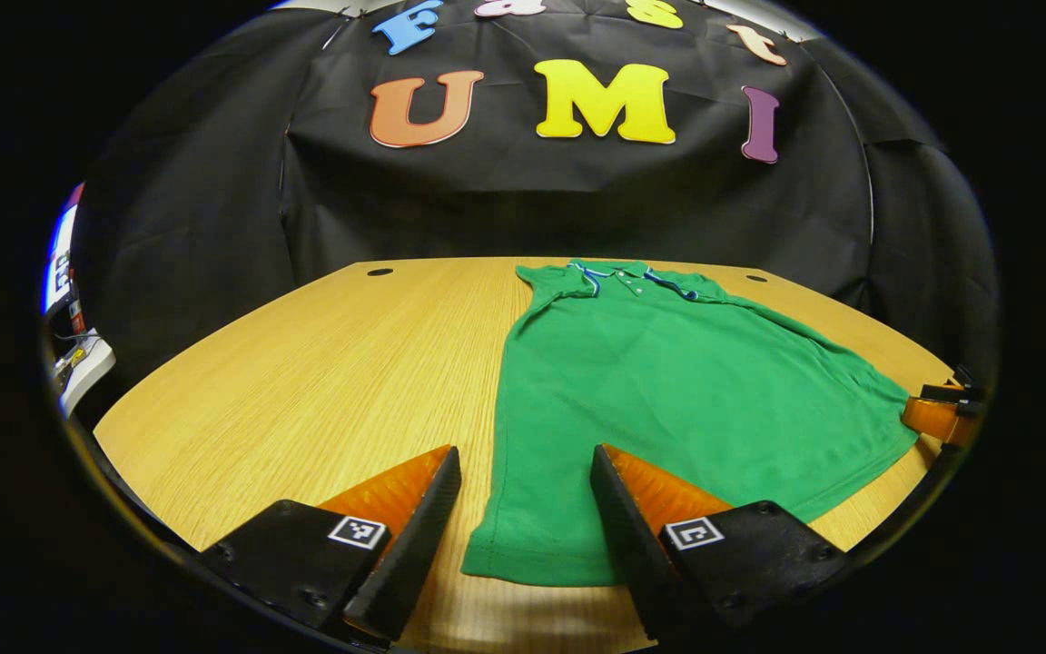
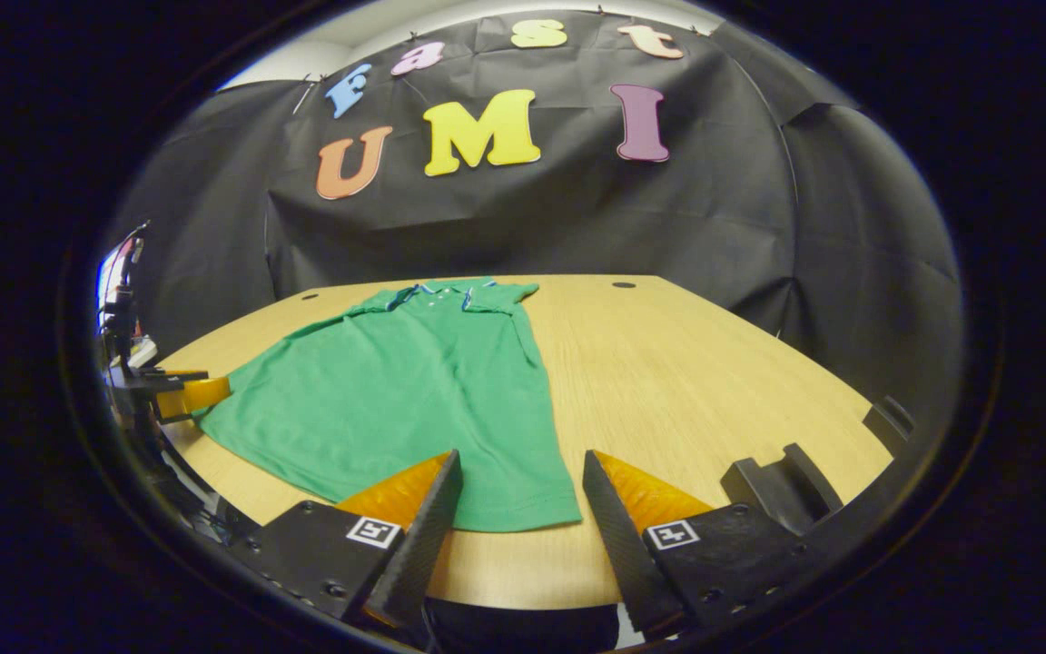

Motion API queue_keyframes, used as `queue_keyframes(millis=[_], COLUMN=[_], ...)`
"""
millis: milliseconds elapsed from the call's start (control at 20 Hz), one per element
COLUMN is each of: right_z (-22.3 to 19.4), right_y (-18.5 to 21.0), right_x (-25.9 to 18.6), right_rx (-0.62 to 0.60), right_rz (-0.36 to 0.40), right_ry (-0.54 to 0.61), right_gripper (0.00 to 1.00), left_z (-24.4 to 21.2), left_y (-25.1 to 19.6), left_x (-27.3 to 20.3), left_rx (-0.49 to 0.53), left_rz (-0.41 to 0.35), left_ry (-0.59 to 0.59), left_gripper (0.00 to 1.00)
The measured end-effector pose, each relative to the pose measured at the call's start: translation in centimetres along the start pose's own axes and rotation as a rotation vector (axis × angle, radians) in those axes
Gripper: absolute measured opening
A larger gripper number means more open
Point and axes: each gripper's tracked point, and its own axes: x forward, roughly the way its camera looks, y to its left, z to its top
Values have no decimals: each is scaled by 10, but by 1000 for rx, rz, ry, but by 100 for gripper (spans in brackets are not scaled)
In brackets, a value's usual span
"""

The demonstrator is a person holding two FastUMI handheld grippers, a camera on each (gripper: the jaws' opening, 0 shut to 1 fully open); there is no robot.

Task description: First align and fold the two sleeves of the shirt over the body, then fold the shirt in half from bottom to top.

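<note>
Green polo shirt (image 2: 396, 391) flat on light wood-grain table (image 2: 714, 381), collar far, hem corner between spread fingers of right gripper (image 2: 521, 509); left gripper (image 2: 182, 391) at shirt's left edge.

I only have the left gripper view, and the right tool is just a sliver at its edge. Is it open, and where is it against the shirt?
Observer: Open. In the right gripper view the right tool has the near right hem corner of the shirt between its fingers, and nothing is gripped.
Operator: Anything on the table on that side?
Observer: Yes, a black bracket-like piece sits at the near right edge of the table, apart from the shirt.
</note>
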Motion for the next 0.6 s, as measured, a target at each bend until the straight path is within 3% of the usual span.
queue_keyframes(millis=[50, 150, 250, 350, 400, 500, 600], right_z=[0, 0, -1, 0, 1, 3, 7], right_y=[1, 3, 5, 6, 10, 15, 16], right_x=[1, 4, 4, 6, 8, 8, 8], right_rx=[7, 7, 7, 7, 22, 46, 5], right_rz=[6, 15, 29, 41, 70, 89, 93], right_ry=[-3, -1, 7, 12, 16, 25, 26], right_gripper=[70, 55, 49, 30, 30, 6, 5], left_z=[1, 0, 1, 2, 2, 2, 4], left_y=[2, 7, 10, 16, 18, 9, 5], left_x=[1, 5, 4, 4, 4, 7, 9], left_rx=[-2, 0, -5, -26, -31, -6, 1], left_rz=[4, 18, 29, 52, 67, 39, 16], left_ry=[-2, -10, -14, -23, -24, -16, -8], left_gripper=[95, 80, 65, 52, 43, 28, 6])
